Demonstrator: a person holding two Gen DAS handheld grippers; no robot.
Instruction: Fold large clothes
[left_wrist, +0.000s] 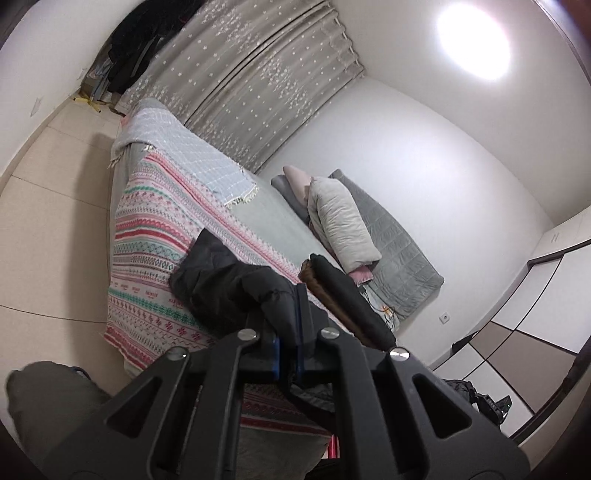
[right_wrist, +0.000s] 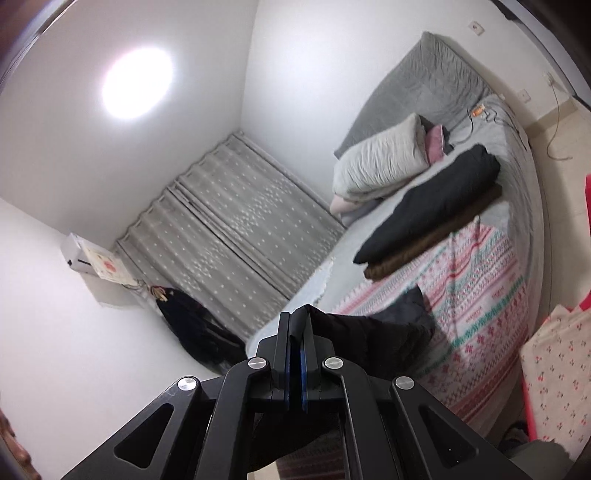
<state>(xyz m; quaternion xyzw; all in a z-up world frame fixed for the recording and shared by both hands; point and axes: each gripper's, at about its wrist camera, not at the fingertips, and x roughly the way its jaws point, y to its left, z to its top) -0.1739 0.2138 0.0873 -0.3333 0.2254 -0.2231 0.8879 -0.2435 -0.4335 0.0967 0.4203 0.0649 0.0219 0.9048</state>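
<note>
A black padded jacket (left_wrist: 225, 273) hangs lifted over the patterned bedspread (left_wrist: 147, 236). My left gripper (left_wrist: 291, 306) is shut on one edge of the jacket. My right gripper (right_wrist: 295, 325) is shut on another edge of the same jacket (right_wrist: 373, 339), which droops to the right over the bedspread (right_wrist: 476, 288). Both grippers hold it above the bed. The lower part of the jacket is hidden behind the gripper bodies.
A folded black garment on a brown one (right_wrist: 432, 210) lies further up the bed, also in the left view (left_wrist: 347, 295). Pillows (right_wrist: 380, 158) and a grey quilt (right_wrist: 417, 81) sit at the headboard end. Curtains (right_wrist: 236, 229), dark hanging clothes (right_wrist: 192, 325) and tiled floor (left_wrist: 55, 206) surround the bed.
</note>
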